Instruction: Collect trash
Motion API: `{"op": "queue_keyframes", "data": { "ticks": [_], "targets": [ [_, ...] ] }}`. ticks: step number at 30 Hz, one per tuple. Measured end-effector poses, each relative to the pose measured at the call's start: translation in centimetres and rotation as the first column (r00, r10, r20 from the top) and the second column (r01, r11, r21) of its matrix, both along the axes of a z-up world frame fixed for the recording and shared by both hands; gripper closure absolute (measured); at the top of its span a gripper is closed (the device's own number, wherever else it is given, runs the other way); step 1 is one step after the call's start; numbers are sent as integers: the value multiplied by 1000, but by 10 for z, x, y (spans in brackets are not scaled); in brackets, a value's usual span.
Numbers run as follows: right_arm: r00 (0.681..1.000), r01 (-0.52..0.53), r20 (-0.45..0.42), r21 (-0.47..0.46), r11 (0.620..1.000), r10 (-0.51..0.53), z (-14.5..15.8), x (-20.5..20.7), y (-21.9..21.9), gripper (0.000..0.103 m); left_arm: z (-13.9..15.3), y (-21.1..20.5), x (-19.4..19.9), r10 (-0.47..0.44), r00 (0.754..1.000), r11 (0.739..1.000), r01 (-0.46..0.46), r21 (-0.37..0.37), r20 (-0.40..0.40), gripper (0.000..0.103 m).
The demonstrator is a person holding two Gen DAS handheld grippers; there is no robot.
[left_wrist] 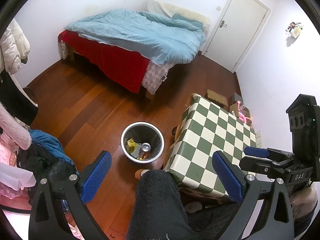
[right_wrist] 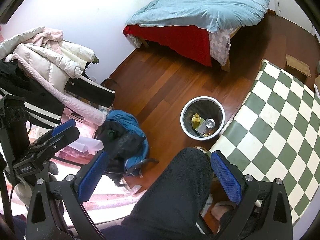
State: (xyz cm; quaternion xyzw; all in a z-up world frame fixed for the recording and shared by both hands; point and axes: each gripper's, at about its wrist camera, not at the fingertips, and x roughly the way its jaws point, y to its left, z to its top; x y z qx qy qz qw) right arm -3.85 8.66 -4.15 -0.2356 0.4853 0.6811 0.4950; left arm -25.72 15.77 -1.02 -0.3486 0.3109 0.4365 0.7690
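Left gripper (left_wrist: pixel 162 178) and right gripper (right_wrist: pixel 160 177) are held above the floor with jaws apart, nothing between them; the trash bin (left_wrist: pixel 142 142), holding a can (left_wrist: pixel 145 147) and wrappers, is seen on the wooden floor (left_wrist: pixel 80 104) beside the checkered table (left_wrist: pixel 216 132); a bed (left_wrist: pixel 136 40) is seen beyond.

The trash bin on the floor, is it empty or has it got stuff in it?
Partly filled. The trash bin stands upright with a can and yellow wrappers at the bottom, well below the rim.

Your trash bin (left_wrist: pixel 142 142) stands upright on the wooden floor beside the checkered table, holding a can (left_wrist: pixel 145 147), yellow wrappers (left_wrist: pixel 132 145) and perhaps cardboard.
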Motion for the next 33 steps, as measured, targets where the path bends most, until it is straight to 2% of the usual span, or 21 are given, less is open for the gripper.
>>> {"op": "queue_keyframes", "data": {
  "ticks": [33],
  "targets": [
    [1000, 2, 0, -2, 1000, -2, 1, -3, 3, 0, -11, 5, 4, -35, 999, 999, 35, -19, 14, 0]
  ]
}}
